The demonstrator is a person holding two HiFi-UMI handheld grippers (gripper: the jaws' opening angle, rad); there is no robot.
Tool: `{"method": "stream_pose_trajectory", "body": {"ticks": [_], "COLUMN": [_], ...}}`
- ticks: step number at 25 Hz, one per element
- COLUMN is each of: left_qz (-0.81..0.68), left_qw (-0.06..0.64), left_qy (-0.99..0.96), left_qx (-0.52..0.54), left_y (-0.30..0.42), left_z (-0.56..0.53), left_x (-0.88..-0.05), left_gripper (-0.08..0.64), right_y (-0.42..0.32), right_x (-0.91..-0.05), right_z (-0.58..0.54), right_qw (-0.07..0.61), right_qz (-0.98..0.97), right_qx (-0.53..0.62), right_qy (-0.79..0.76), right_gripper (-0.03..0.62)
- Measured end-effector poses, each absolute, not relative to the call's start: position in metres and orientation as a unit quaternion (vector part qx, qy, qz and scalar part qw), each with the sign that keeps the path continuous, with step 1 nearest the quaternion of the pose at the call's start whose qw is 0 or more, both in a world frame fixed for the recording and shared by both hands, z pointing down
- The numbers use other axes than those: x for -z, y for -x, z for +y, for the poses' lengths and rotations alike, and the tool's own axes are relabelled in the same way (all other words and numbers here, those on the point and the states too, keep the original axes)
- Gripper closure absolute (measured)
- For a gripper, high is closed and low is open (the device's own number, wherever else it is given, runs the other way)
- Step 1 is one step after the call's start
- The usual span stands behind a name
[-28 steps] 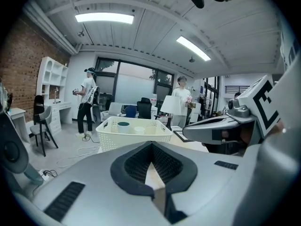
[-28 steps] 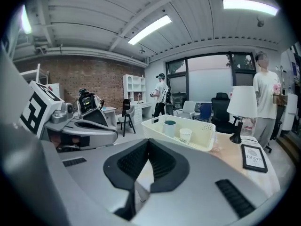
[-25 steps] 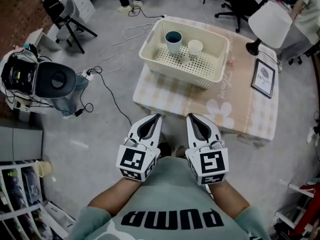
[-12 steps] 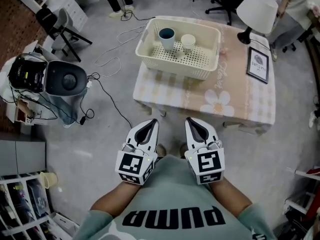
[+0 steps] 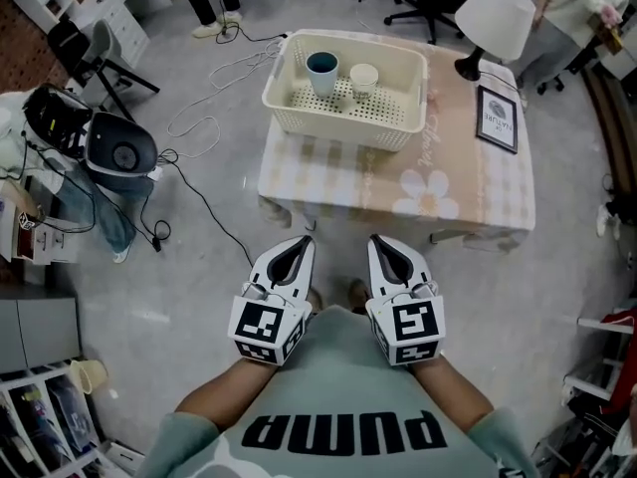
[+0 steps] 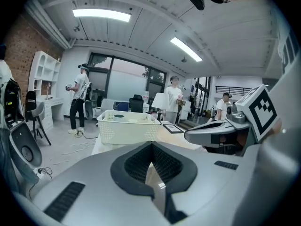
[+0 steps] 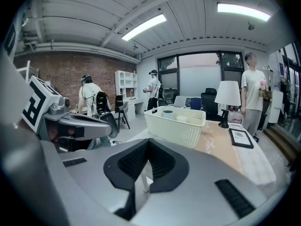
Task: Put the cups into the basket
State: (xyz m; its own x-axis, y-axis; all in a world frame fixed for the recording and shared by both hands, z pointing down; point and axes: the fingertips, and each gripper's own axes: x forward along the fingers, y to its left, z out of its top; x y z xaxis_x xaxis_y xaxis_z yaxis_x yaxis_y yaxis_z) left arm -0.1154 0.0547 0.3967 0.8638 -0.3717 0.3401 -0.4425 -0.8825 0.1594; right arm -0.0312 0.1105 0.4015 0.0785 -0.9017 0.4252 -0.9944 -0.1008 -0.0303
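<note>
A cream perforated basket [image 5: 289, 103] stands on the far left part of the low table [image 5: 468, 192]. Inside it a teal cup [image 5: 321, 72] and a white cup [image 5: 364, 79] stand upright side by side. The basket [image 6: 126, 130] also shows in the left gripper view, and the basket [image 7: 188, 127] in the right gripper view. Both grippers are held close to my chest, well short of the table. My left gripper [image 5: 302, 242] is shut and empty. My right gripper [image 5: 377, 240] is shut and empty too.
On the table's right stand a white lamp [image 5: 493, 18] and a framed picture [image 5: 497, 119]. A black fan-like device [image 5: 121, 152] with cables sits on the floor at left. Office chairs and several people stand beyond the table. Shelving [image 5: 40, 416] is at the lower left.
The table and basket have slid up and away in the head view, as I have stepped back from them. Both grippers stay side by side, shut.
</note>
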Motion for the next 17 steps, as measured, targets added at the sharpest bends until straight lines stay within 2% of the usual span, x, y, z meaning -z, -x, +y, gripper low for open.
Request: {"method": "stream_pose_trajectory", "body": {"ticks": [17], "left_qz": [-0.206], "left_qw": [0.117], "left_qy": [-0.961], "left_qx": [-0.141], "left_y": [0.131], "left_z": [0.057], "left_x": [-0.39], "left_gripper": [0.558], "right_y": [0.049], "right_x": [-0.395], "right_z": [0.115], "right_qw": [0.139], "right_qz": [-0.657], "right_qx": [-0.165], "right_qy": [-0.722], "right_gripper": [0.581]}}
